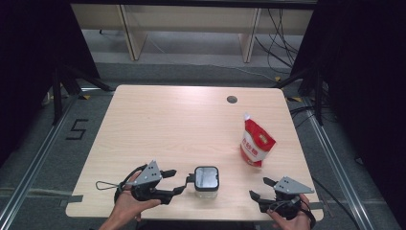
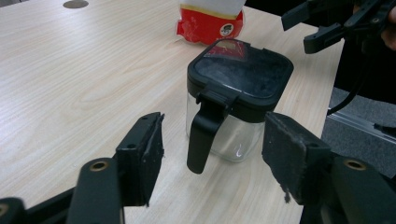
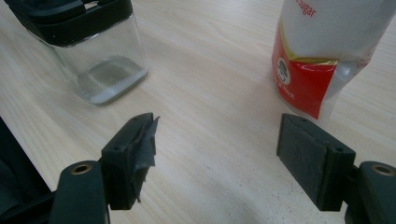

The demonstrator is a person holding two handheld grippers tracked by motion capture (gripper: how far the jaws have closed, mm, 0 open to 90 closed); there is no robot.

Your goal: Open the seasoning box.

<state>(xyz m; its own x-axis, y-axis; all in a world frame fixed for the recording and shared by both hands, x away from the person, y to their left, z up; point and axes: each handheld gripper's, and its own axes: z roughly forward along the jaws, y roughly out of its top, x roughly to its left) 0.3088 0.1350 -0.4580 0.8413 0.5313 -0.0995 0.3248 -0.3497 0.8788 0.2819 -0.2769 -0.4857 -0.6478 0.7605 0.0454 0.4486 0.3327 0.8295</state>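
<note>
1. The left tool (image 1: 179, 181) lies low over the near edge of the worktop (image 1: 182, 124), held in the person's left hand (image 1: 128, 205), its jaws spread apart with nothing pressed between them.
2. Straight ahead of the left tool's jaws stands a clear glass jar (image 2: 233, 135) with a black square lid (image 2: 243, 74), upright on the worktop. In the left gripper view the jar's black handle (image 2: 203, 133) hangs down from the lid edge toward the tool, in line with the gap between the two pads, just beyond them and not touched by either.
3. In the high view one jaw tip of the left tool reaches close to the jar's (image 1: 207, 182) side; whether it touches there I cannot tell.
4. The right tool (image 1: 257, 188) rests at the near right corner of the worktop in the person's right hand (image 1: 289, 218), jaws released and wide, gripping nothing.
5. Ahead of the right tool and to the left of its jaws is the same jar (image 3: 100, 60), its lid shut; ahead and to the right stands a red-and-white sugar bag (image 3: 322, 60), upright, beyond the right pad and apart from it.
6. Seen from the left tool, the sugar bag (image 2: 210, 21) stands behind the jar, well apart from the jaws, and the right tool shows off to the upper right.
</note>
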